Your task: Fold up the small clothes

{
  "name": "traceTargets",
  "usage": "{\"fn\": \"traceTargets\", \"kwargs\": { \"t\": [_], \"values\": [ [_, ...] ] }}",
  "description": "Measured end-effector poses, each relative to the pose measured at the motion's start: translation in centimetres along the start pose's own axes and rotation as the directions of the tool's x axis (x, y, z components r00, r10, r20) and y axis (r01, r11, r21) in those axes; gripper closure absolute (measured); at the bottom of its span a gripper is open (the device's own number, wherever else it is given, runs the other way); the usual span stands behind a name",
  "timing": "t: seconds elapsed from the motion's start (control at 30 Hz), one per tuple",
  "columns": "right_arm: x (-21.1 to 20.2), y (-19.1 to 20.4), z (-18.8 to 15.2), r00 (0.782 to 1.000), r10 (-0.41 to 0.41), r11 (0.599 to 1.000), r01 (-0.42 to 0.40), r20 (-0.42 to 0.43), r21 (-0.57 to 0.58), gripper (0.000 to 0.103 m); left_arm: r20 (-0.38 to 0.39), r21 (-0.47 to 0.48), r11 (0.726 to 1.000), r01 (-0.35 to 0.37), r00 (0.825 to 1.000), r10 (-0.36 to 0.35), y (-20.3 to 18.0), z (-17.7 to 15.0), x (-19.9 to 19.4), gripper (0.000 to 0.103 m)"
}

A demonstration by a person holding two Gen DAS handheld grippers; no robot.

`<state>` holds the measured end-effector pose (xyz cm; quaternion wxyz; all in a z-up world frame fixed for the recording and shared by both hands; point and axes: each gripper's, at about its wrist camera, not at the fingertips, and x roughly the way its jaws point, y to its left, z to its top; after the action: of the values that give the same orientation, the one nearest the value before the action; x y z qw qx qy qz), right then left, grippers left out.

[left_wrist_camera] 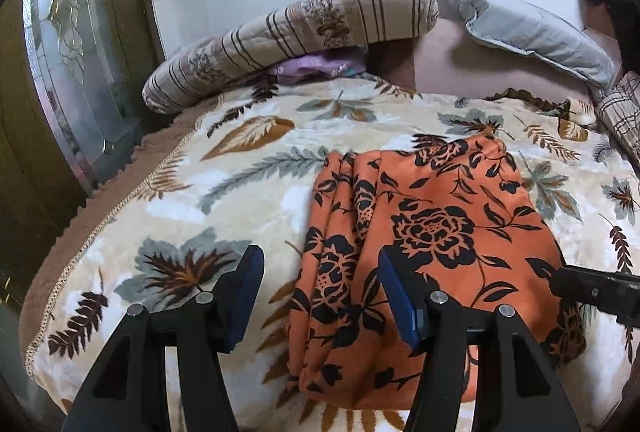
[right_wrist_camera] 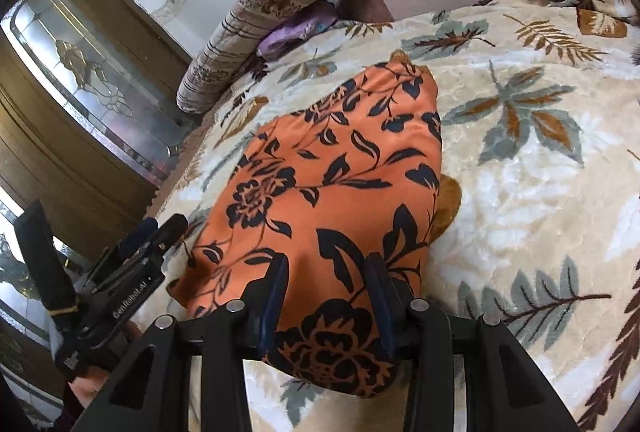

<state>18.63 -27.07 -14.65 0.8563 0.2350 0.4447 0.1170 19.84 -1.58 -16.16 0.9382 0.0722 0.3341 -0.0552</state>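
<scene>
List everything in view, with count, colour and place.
Garment: one, orange with black flowers, on the blanket.
Blanket: one, cream with leaf print, covering the bed.
Bolster: one, beige striped, far left by the wall.
Pillow: one, grey, far right.
Purple cloth: one, under the bolster.
Glass door: one, left.
Left gripper: open above the garment's left edge.
Right gripper: open, the garment's near end between its fingers.

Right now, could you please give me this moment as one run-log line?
stage: folding | orange floral garment on leaf-print blanket | left gripper: open over its edge | right gripper: open, astride near end
</scene>
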Motion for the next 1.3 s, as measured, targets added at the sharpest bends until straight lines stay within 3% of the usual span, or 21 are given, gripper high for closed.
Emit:
{"fn": "traceTargets", "kwargs": {
  "t": [0.5, 0.57, 0.67, 0.77, 0.8, 0.87, 0.97, 1.1, 1.2, 1.3],
  "values": [
    [1.4, 0.1, -0.7, 1.000, -0.022, 0.998, 0.022, 0.002, -0.061, 0.061, -0.098, 0.040, 0.998, -0.056, 0.993, 0.059, -0.9, -1.3, 5.3, 0.039],
    [1.3, 0.1, -0.6, 1.000, -0.014, 0.998, 0.014, -0.003, -0.065, 0.061, -0.101, 0.044, 0.998, -0.047, 0.994, 0.051, -0.7, -1.1, 5.3, 0.038],
    [0.6, -0.3, -0.1, 1.000, 0.027, 0.999, -0.027, -0.010, -0.035, 0.059, -0.121, -0.013, 1.000, 0.013, 0.993, -0.014, 0.7, -0.6, 5.1, 0.036],
    [-0.7, -1.2, 0.5, 0.998, 0.054, 0.998, -0.055, 0.025, 0.021, 0.047, -0.117, -0.101, 0.993, 0.060, 0.991, -0.071, 2.8, 0.0, 4.6, 0.035],
    [-1.5, -1.8, 0.7, 0.997, 0.041, 0.998, -0.044, 0.064, 0.046, 0.037, -0.112, -0.118, 0.991, 0.061, 0.991, -0.075, 3.6, 0.3, 4.5, 0.030],
    [-2.2, -3.0, 1.1, 0.994, 0.042, 0.994, -0.052, 0.099, 0.098, 0.033, -0.116, -0.166, 0.981, 0.101, 0.986, -0.121, 5.0, 0.6, 4.6, 0.026],
    [-2.0, -5.2, 1.2, 0.992, 0.089, 0.970, -0.106, 0.088, 0.219, 0.033, -0.149, -0.252, 0.952, 0.174, 0.965, -0.216, 6.8, 0.7, 5.3, 0.025],
    [-0.8, -7.4, 0.9, 0.986, 0.155, 0.926, -0.166, 0.059, 0.338, 0.031, -0.254, -0.323, 0.911, 0.256, 0.904, -0.344, 7.8, 0.6, 7.2, 0.024],
    [-0.1, -8.5, 0.7, 0.983, 0.178, 0.901, -0.182, 0.047, 0.394, 0.031, -0.255, -0.393, 0.878, 0.273, 0.885, -0.389, 8.8, 0.1, 7.9, 0.024],
    [0.8, -9.3, 0.6, 0.979, 0.199, 0.881, -0.194, 0.035, 0.432, 0.030, -0.269, -0.476, 0.821, 0.315, 0.837, -0.477, 9.2, -0.5, 9.1, 0.024]
  ]
}}
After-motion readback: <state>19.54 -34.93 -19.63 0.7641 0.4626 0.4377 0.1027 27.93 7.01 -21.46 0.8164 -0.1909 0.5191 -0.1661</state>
